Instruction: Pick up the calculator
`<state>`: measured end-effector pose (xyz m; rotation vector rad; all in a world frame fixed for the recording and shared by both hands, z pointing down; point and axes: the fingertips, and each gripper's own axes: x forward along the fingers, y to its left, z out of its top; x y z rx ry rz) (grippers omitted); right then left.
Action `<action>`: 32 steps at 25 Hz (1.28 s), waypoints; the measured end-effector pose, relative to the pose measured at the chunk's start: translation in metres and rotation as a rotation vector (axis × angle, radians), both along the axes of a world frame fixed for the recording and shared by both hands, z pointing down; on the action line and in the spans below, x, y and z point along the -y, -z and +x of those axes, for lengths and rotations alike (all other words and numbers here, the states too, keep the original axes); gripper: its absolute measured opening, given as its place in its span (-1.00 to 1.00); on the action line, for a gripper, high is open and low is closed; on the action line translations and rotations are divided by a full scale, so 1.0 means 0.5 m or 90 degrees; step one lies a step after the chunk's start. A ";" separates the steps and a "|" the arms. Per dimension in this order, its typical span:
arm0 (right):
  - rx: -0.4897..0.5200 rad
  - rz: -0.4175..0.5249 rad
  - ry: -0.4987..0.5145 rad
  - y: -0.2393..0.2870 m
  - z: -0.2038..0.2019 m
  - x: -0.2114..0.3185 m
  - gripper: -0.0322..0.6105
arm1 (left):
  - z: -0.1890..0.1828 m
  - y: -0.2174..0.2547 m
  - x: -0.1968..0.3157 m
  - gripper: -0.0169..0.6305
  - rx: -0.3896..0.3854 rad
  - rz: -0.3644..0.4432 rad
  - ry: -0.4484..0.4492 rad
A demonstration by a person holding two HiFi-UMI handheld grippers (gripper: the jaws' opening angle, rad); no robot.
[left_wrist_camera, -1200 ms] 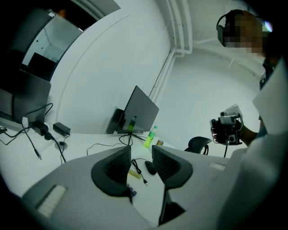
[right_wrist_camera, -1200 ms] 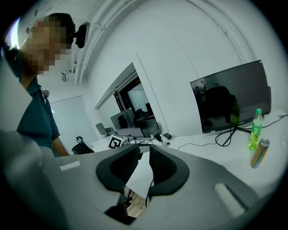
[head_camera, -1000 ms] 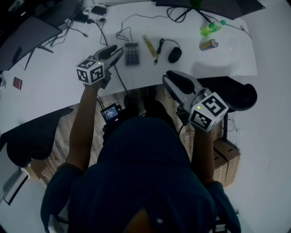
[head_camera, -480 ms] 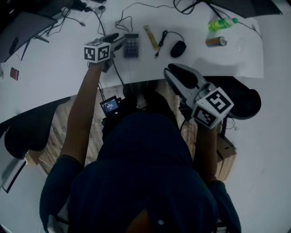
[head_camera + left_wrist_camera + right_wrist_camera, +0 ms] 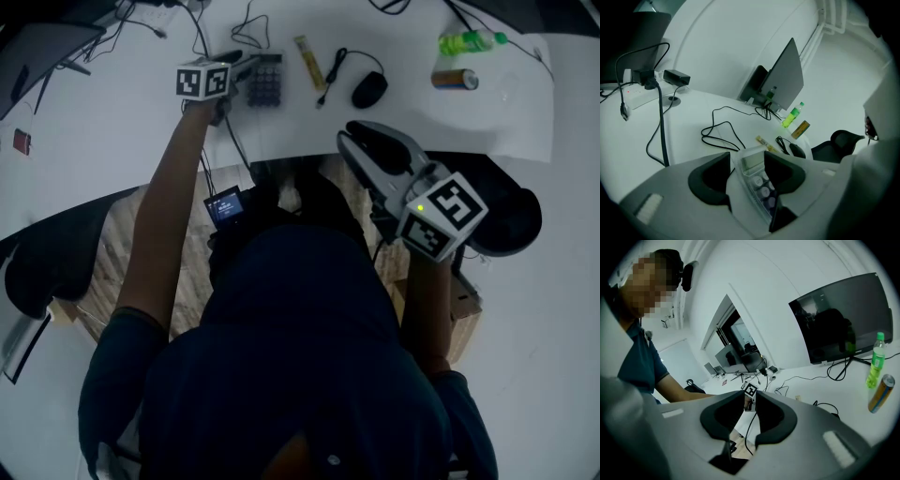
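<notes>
Main risk: pushing the calculator (image 5: 759,187) away over the smooth white desk (image 5: 112,122) instead of gripping it. Lying low and flat between the opening jaws of the left gripper (image 5: 747,158), with the pads not yet pressing on it. Seems slightly turned against the jaw line, so easy to catch only one corner and let it twist out. Near the left jaw, a thin black cable (image 5: 719,133), loose and curly, easy to pinch together with the case or to drag along. Better to keep the jaws low and square to the long edges before closing.

Right gripper (image 5: 750,398): held near the front edge of the desk, well apart from the calculator, jaws only a little apart, nothing between them.

About materials: probably hard plastic for the calculator, a slim rectangle with a pale display at the far end and rows of round, slightly glossy keys. Matte grey plastic for the jaws, with dark curved pads, perhaps rubbery. Plain desk top, no texture to stop a sliding thing. Further right, a rounded dark mouse (image 5: 369,90), a green bottle (image 5: 466,42) and a metal can (image 5: 455,80).
</notes>
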<state>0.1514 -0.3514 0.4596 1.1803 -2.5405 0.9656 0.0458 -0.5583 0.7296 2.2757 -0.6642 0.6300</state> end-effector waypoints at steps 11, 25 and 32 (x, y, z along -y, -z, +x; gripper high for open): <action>-0.002 -0.012 0.004 -0.018 0.016 0.015 -0.72 | 0.030 -0.045 0.005 -0.42 0.035 -0.060 -0.033; 0.000 -0.010 0.012 -0.006 0.001 0.029 -0.72 | 0.018 0.063 -0.036 -0.68 -0.038 0.013 -0.030; -0.003 0.001 0.018 0.008 -0.025 0.027 -0.72 | -0.009 0.159 -0.066 -0.71 -0.023 0.135 -0.040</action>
